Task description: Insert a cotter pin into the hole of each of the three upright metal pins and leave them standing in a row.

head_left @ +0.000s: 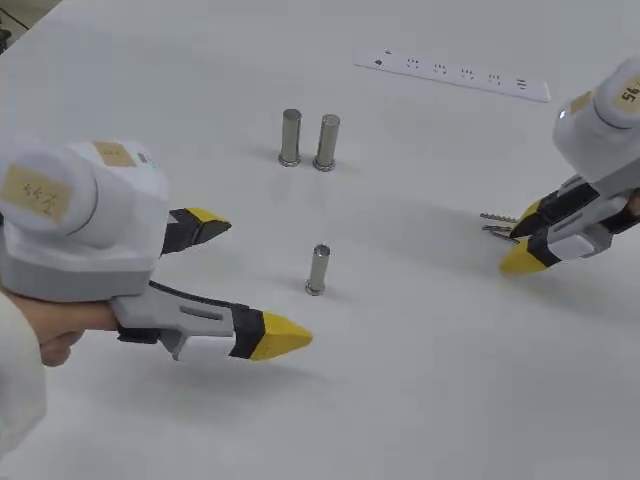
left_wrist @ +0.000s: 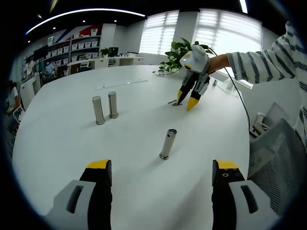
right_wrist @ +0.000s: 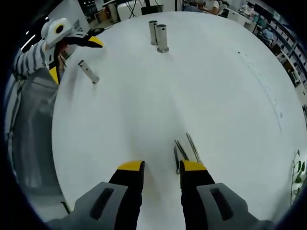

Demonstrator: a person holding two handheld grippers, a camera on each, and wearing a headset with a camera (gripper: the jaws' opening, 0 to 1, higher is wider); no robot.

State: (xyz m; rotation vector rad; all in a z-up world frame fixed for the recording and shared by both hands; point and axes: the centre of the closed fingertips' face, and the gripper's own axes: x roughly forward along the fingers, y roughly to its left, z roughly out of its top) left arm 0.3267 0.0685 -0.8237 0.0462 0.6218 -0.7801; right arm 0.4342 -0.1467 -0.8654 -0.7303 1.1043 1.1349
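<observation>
Three smooth, cylindrical metal pins (head_left: 318, 269) stand upright on a matte white table (head_left: 420, 400); thin wire cotter pins (head_left: 495, 224), their number unclear and their ends hidden, lie at the yellow tips of the right gripper (head_left: 520, 238), spread and empty like the left gripper (head_left: 262, 282).

Bare surface (head_left: 420, 390) lies all round the lone upright pin (head_left: 318, 270) — a clear lane from the left gripper's (head_left: 265, 282) spread fingers; the pair of pins (head_left: 327, 142) stands close together, well behind. Cotter pins (head_left: 495, 222) lie just beside the right gripper (head_left: 517, 240).
</observation>
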